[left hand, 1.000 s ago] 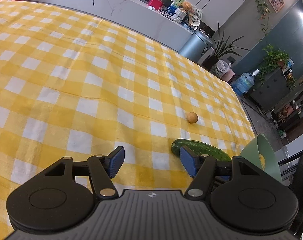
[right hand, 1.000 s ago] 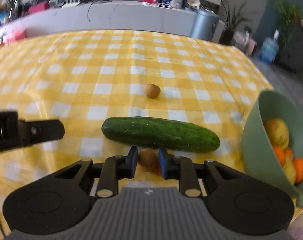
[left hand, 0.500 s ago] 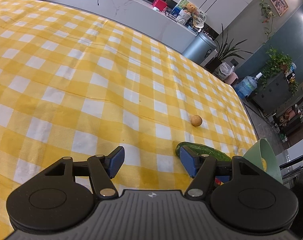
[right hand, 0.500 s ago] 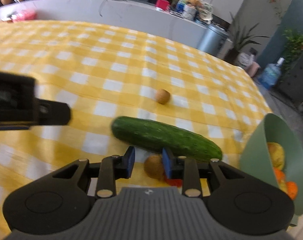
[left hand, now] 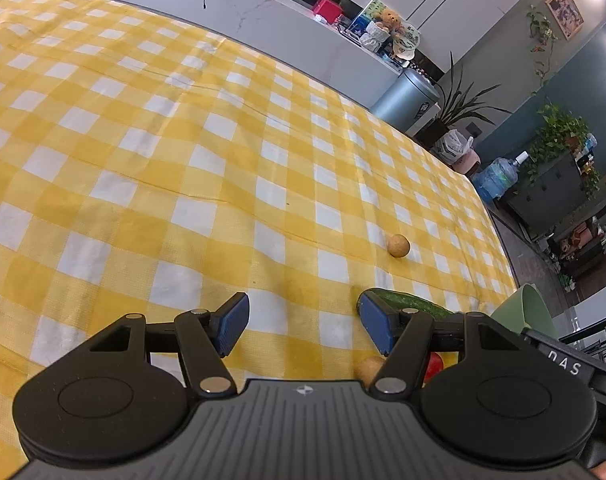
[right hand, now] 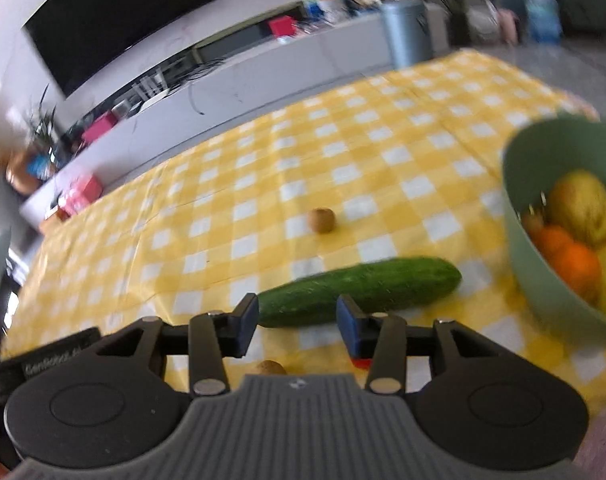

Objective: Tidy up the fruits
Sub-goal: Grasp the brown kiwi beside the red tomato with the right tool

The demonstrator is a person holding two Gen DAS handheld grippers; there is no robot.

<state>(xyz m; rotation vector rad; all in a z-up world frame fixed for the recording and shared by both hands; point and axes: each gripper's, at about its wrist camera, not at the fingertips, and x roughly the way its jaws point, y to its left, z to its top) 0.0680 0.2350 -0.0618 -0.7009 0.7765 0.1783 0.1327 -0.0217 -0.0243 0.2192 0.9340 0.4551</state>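
On the yellow-and-white checked tablecloth (right hand: 383, 152), a cucumber (right hand: 363, 290) is laid crosswise just beyond the right gripper (right hand: 298, 322), whose jaws are opening with nothing pressed between the blue pads; a small brown kiwi (right hand: 270, 367) is seen on the cloth below and behind them, apparently released there, with a red object (right hand: 361, 361) partly hidden under the right finger. Farther out, a second small brown fruit (right hand: 321, 220) lies alone, well apart from the cucumber. At the right edge, a green bowl (right hand: 519, 216) is filled with oranges and yellow fruit, presumably the collecting place for the loose pieces. The left gripper (left hand: 301, 326) is held wide and empty above bare cloth, near the cucumber's end, probably kept clear of the working hand.
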